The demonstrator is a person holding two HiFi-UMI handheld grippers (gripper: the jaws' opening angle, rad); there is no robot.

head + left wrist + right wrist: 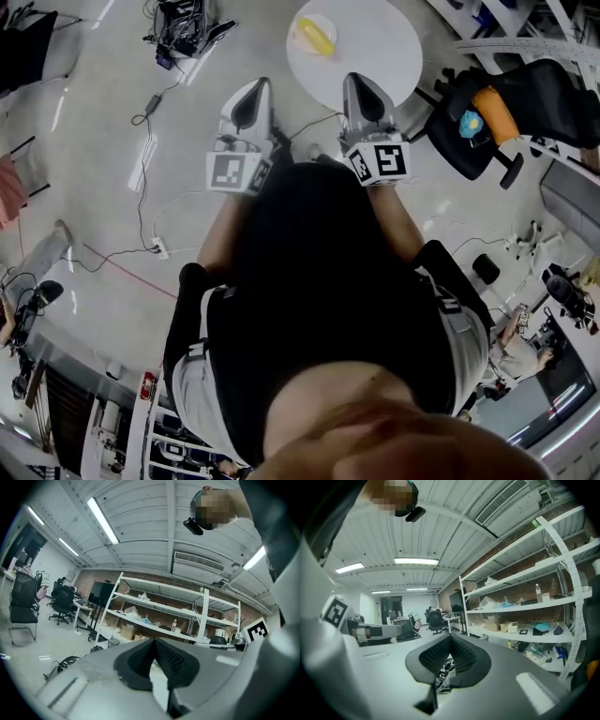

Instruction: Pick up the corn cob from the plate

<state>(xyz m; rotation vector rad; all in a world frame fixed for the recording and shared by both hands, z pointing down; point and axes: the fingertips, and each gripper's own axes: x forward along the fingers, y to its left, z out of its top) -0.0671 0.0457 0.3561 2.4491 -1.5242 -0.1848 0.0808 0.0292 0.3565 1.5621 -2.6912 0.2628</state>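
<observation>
In the head view a yellow corn cob (319, 37) lies on a small pale plate (300, 28) at the left side of a round white table (375, 52). Both grippers are held level in front of the person, short of the table. My left gripper (256, 86) is left of the table's near edge, and my right gripper (358, 82) overlaps that edge. In the left gripper view the left gripper (153, 640) is shut with nothing in it. The right gripper (450, 636) is also shut and empty. Neither gripper view shows the corn or the plate.
A black office chair (469, 131) with an orange and blue bundle stands right of the table. Cables and gear (183, 28) lie on the floor at the back left, and a power strip (157, 248) to the left. White shelving (164, 616) (525, 597) fills both gripper views.
</observation>
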